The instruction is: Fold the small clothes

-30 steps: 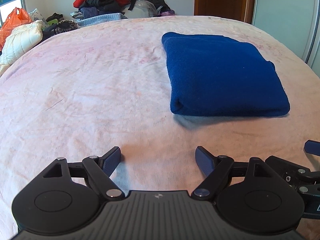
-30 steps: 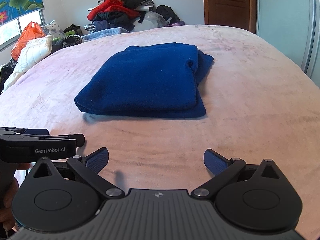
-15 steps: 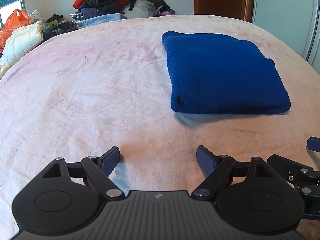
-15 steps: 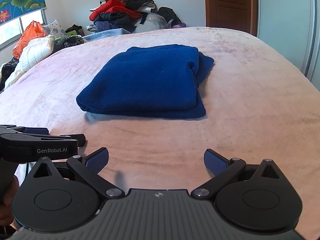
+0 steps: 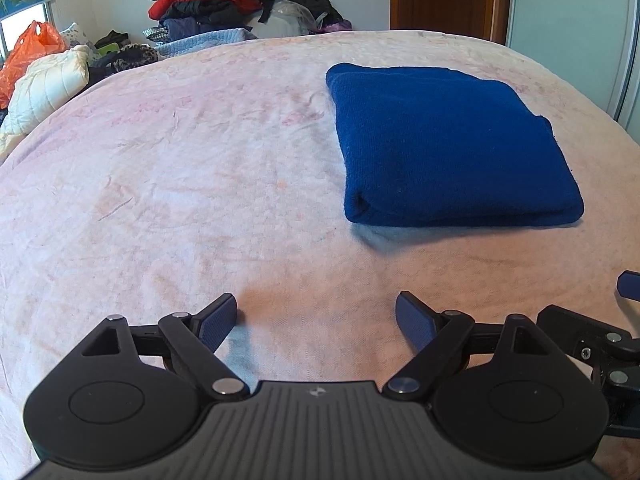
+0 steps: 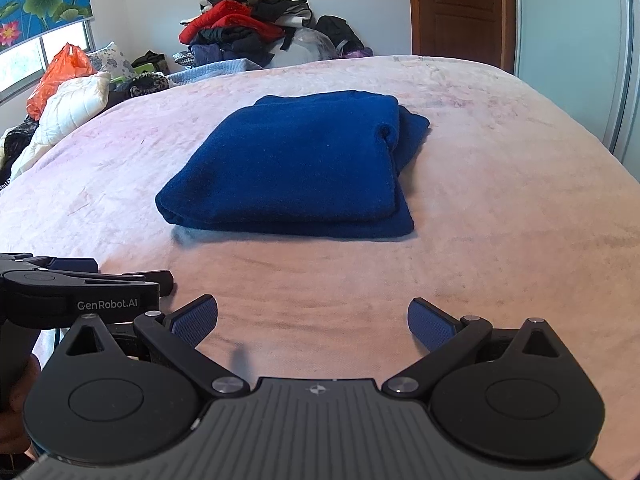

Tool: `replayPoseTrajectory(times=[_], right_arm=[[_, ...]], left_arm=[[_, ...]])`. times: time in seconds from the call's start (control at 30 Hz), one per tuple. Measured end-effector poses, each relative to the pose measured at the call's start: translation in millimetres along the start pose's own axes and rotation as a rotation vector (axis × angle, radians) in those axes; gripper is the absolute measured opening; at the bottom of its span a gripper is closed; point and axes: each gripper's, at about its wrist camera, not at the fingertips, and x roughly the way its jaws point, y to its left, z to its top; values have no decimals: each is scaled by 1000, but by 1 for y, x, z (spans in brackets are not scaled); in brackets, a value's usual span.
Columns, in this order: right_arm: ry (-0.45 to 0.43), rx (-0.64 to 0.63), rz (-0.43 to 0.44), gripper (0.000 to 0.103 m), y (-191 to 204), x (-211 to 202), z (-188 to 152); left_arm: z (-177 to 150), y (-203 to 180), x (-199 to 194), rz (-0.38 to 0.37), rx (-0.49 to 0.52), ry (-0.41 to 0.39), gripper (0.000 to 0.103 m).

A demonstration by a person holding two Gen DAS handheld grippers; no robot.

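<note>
A dark blue knit garment (image 5: 452, 144) lies folded into a thick square on the pink bedspread (image 5: 180, 184). In the right wrist view the garment (image 6: 296, 164) lies ahead, its layers stacked with a lower edge sticking out on the right. My left gripper (image 5: 316, 316) is open and empty, low over the bedspread, well short of the garment and to its left. My right gripper (image 6: 312, 316) is open and empty, short of the garment's near edge. The left gripper's body (image 6: 76, 296) shows at the left of the right wrist view.
A pile of clothes (image 6: 256, 28) is heaped against the far wall. A white quilted pillow (image 5: 44, 88) and an orange plastic bag (image 6: 60, 76) lie at the far left. A brown door (image 6: 460, 12) stands at the back right. The bed's right edge curves down near a pale wall.
Both grippers have drawn back slightly from the garment and risen a little. Both stay open. The garment has not moved.
</note>
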Motion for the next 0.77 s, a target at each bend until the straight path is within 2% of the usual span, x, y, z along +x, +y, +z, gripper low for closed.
replayPoseTrajectory(times=[0.33,0.53,0.77], right_arm=[[-5,-25,-10,102,6,-1,0],[-1,6,-7,102,1,0,1],[4,40,-6,102,-8,2,3]], left_arm=[[1,1,0,2,-9,2,90],[1,2,0,1,-7,3,91],[5,12,-12,26,2,-96,91]])
